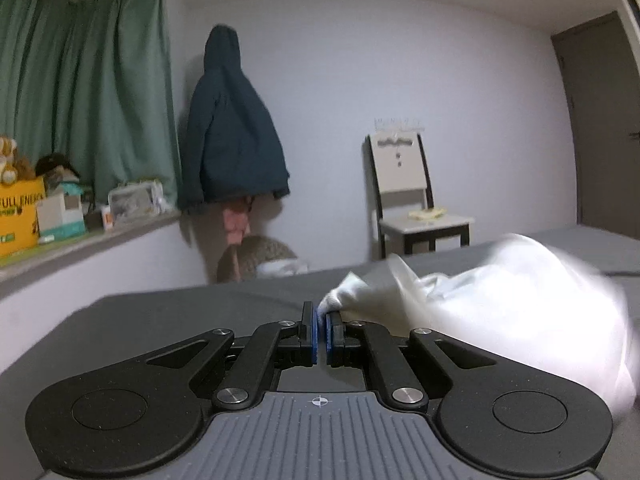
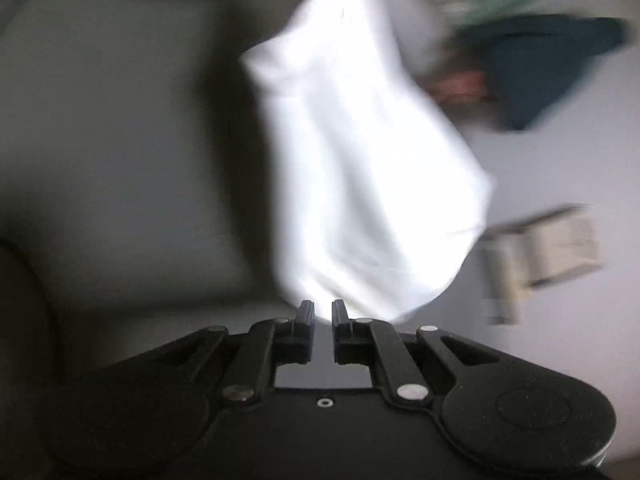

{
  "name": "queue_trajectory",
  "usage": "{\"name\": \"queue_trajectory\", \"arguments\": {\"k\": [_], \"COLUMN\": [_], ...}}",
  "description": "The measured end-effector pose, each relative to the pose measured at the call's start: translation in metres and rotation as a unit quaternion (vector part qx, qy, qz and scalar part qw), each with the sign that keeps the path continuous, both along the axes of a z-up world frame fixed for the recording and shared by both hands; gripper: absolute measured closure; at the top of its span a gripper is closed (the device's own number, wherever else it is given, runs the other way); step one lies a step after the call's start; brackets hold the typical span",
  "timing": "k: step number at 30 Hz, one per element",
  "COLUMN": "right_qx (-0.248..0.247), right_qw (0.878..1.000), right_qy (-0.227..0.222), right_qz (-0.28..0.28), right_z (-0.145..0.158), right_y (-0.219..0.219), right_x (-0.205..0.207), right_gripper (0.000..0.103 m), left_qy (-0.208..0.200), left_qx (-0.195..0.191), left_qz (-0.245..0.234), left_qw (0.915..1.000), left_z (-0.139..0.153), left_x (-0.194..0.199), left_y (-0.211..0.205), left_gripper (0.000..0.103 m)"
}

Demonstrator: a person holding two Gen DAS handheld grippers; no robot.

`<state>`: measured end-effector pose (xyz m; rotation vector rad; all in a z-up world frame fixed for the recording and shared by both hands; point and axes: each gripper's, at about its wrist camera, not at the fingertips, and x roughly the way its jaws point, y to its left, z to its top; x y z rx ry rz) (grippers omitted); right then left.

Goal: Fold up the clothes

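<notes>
A home bedroom, grey-sheeted bed [image 1: 200, 304], green curtain [image 1: 88, 92] over a cluttered window ledge [image 1: 100, 236], hooded jacket [image 1: 230, 128] hung on the wall, wooden chair [image 1: 412, 200], dark door [image 1: 600, 128]

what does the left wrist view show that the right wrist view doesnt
Only the left wrist view shows the chair, the window ledge with boxes, and the left hand-held gripper nearly shut on a corner of the white garment over the grey bed.

Only the right wrist view shows the right hand-held gripper, fingers close together at the garment's lower edge; blur hides whether it grips.

Both show the white garment, the dark hooded jacket and the green curtain.
</notes>
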<state>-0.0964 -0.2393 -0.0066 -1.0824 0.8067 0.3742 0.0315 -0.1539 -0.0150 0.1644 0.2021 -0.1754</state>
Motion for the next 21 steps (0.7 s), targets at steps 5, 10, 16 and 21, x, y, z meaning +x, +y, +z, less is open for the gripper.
{"name": "queue_trajectory", "arguments": {"k": [5,10,16,21], "right_qx": [0.04,0.092,0.063,0.091], "right_qw": [0.998,0.994,0.997,0.996], "right_qy": [-0.028,-0.039,-0.001,-0.014], "right_qz": [0.034,0.045,0.041,-0.007], "right_z": [0.013,0.016,-0.018,-0.012], "right_y": [-0.001,-0.002,0.019,0.019], "right_x": [-0.017,0.003,0.024,0.043], "right_gripper": [0.07,0.079,0.079,0.079], "left_qy": [0.016,0.025,0.034,0.043], "left_qx": [0.017,0.013,0.014,-0.003], "left_qz": [0.007,0.008,0.003,0.006], "left_qw": [0.9997,0.9996,0.9993,0.999], "left_z": [-0.006,-0.008,-0.015,-0.016], "left_x": [0.009,0.011,0.004,0.007], "left_y": [-0.003,0.001,0.001,0.007], "left_gripper": [0.099,0.099,0.099,0.099]}}
